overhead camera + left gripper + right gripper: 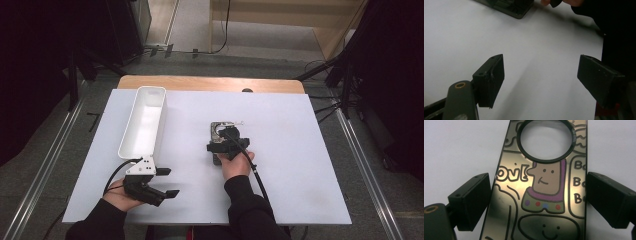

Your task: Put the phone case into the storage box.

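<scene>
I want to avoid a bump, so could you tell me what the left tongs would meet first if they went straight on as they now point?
Probably bare white table sheet first; beyond it lies the dark rectangular case under the right tongs, though depth is unclear.

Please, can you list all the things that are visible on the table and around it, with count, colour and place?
white bin: one, white, long, left part of the table.
phone case: one, glossy dark with cartoon drawings and a ring hole, centre of the table, between the right gripper's jaws.
white board: one, white, covering the wooden table.
left gripper: one, black, near left, jaws apart over bare board.
right gripper: one, black, jaws either side of the phone case.
</scene>
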Demonstrator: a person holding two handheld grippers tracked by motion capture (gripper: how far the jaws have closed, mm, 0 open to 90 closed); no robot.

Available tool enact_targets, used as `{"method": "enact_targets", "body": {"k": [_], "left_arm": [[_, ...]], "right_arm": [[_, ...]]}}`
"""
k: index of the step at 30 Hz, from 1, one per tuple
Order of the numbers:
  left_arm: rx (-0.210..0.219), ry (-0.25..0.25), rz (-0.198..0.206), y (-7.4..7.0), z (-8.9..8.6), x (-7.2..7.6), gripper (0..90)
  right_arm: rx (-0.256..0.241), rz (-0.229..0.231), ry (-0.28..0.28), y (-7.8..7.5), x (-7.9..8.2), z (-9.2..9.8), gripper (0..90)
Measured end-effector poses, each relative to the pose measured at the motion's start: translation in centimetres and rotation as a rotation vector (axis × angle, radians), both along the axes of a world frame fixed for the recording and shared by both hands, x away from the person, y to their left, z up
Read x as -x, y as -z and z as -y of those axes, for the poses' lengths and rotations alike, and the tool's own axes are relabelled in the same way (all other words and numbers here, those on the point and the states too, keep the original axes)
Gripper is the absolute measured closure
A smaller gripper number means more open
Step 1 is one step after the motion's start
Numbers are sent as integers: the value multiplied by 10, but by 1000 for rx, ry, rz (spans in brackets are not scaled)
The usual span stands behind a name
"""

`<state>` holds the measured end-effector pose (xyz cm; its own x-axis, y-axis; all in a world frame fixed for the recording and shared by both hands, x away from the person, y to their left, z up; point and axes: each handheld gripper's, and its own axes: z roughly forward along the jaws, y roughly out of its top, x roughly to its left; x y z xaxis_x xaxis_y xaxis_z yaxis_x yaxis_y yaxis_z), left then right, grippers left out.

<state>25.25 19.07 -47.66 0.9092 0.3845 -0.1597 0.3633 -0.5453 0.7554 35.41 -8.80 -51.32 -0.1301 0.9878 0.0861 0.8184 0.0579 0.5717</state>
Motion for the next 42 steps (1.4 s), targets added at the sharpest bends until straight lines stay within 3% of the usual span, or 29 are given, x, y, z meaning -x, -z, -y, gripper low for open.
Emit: {"method": "enact_targets", "body": {"k": [15, 25, 34, 42], "left_arm": [[-2, 1, -2, 0, 0, 0, 215], [2, 0, -3, 0, 0, 0, 215], [3, 1, -5, 1, 0, -1, 215], [4, -3, -7, 1, 0, -1, 215]], "right_arm": [[-8, -20, -1, -3, -2, 2, 99], [-50, -54, -4, -6, -5, 8, 102], [-78, -94, -31, -11, -5, 16, 104], [-111, -100, -73, -24, -1, 24, 105]]}}
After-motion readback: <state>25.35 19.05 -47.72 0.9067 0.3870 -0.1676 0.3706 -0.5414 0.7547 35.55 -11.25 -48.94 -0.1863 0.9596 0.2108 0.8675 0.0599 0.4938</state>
